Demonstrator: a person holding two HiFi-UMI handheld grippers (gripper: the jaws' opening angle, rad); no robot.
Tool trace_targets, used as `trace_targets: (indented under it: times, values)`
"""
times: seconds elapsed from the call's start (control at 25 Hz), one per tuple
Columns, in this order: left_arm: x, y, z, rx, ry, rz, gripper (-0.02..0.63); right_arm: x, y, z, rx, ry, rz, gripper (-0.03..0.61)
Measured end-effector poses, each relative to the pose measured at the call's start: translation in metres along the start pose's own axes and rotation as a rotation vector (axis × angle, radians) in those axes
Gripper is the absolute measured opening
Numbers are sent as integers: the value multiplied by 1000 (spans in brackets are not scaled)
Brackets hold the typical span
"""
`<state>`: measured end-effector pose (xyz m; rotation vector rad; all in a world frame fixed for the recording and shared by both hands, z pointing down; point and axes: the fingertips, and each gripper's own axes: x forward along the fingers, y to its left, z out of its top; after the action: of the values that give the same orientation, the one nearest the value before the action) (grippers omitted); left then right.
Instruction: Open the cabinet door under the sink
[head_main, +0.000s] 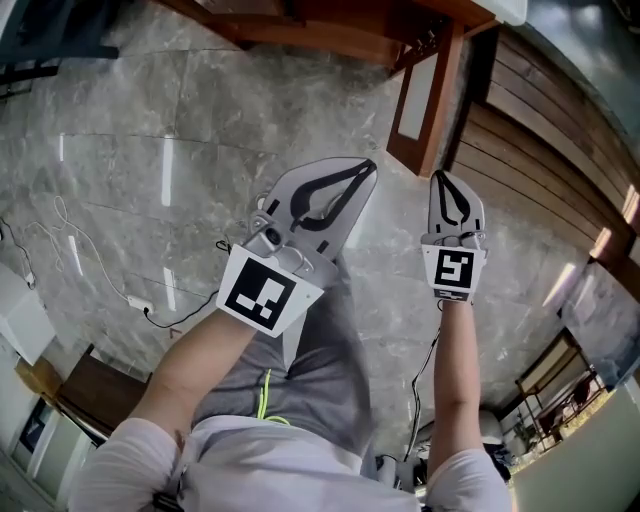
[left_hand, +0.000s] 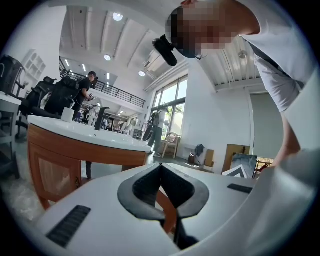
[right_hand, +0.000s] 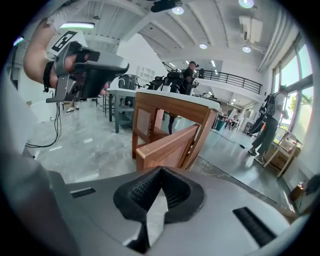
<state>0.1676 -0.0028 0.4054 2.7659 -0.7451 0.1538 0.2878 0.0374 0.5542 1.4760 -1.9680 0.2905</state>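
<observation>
Left gripper (head_main: 368, 166) and right gripper (head_main: 440, 176), smooth grey shells with ribbed black lining, are hovering with jaws pressed together on nothing, near the rectangular brown wooden cabinet door (head_main: 422, 98), which is standing swung outward over the glossy grey marble floor (head_main: 150, 180).

Glossy grey stone floor (head_main: 130, 150), smooth varnished wood cabinet door (right_hand: 170, 147), matt pale plastic right hand-held gripper (head_main: 441, 178), ribbed black pads (right_hand: 139, 191), glossy white counter (left_hand: 85, 132).
</observation>
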Motion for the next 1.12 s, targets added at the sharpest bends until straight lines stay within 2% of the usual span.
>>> trace_targets:
  times: [0.24, 0.44, 0.84, 1.0, 1.12]
  values:
    - [-17, 5, 43, 14, -24, 13, 18, -17, -24, 40, 57, -10, -55, 34]
    - [-35, 11, 83, 29, -49, 37, 18, -33, -27, 87, 71, -43, -69, 34]
    - [-71, 26, 174, 54, -125, 89, 18, -68, -38, 218, 130, -198, -103, 34]
    - [-92, 31, 211, -4, -151, 113, 18, -90, -31, 266, 144, -229, -82, 34]
    - [-102, 40, 238, 22, -175, 129, 18, -98, -27, 300, 137, -260, -64, 34]
